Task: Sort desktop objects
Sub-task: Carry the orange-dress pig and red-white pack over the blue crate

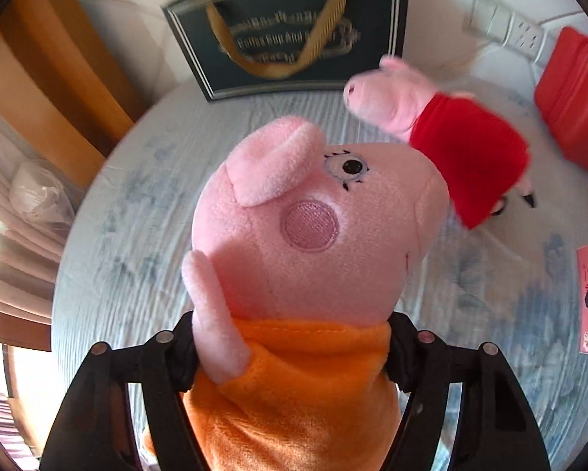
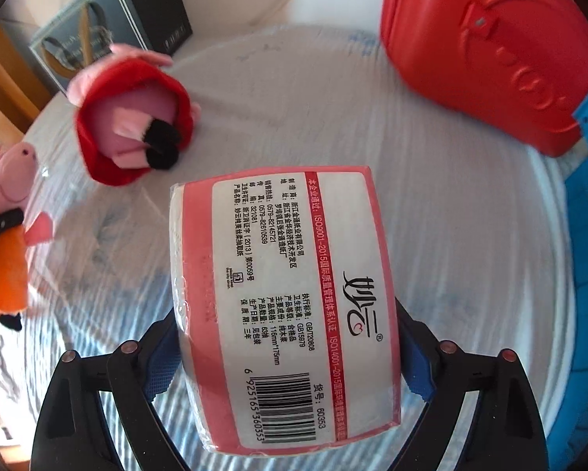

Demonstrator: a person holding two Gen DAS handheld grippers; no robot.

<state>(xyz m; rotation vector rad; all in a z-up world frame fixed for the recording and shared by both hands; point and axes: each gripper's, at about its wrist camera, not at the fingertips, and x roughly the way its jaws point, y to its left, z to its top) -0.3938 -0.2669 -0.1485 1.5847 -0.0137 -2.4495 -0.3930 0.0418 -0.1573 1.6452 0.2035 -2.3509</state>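
- The orange-dressed pig toy point(image 1: 294, 274) is pinched at the body by the left gripper point(image 1: 292, 349), evidently for sorting.
- The tissue pack point(image 2: 282, 306) is clamped by the right gripper point(image 2: 286, 357), above the table point(image 2: 450, 235) middle.

My left gripper point(image 1: 292, 349) points steeply down over the table point(image 1: 144, 212), and its black fingers point(image 1: 176, 357) press into both sides of the pig toy in the orange dress point(image 1: 294, 274) at the top of the dress, just under the head. The toy hangs clear above the table. My right gripper point(image 2: 290, 349) also points steeply down over the table, jaws set wide. Its blue pads point(image 2: 164, 361) clamp the two long sides of the pink tissue pack point(image 2: 282, 298), near the barcode end, with the pack lifted off the table and sticking out ahead of the fingers.
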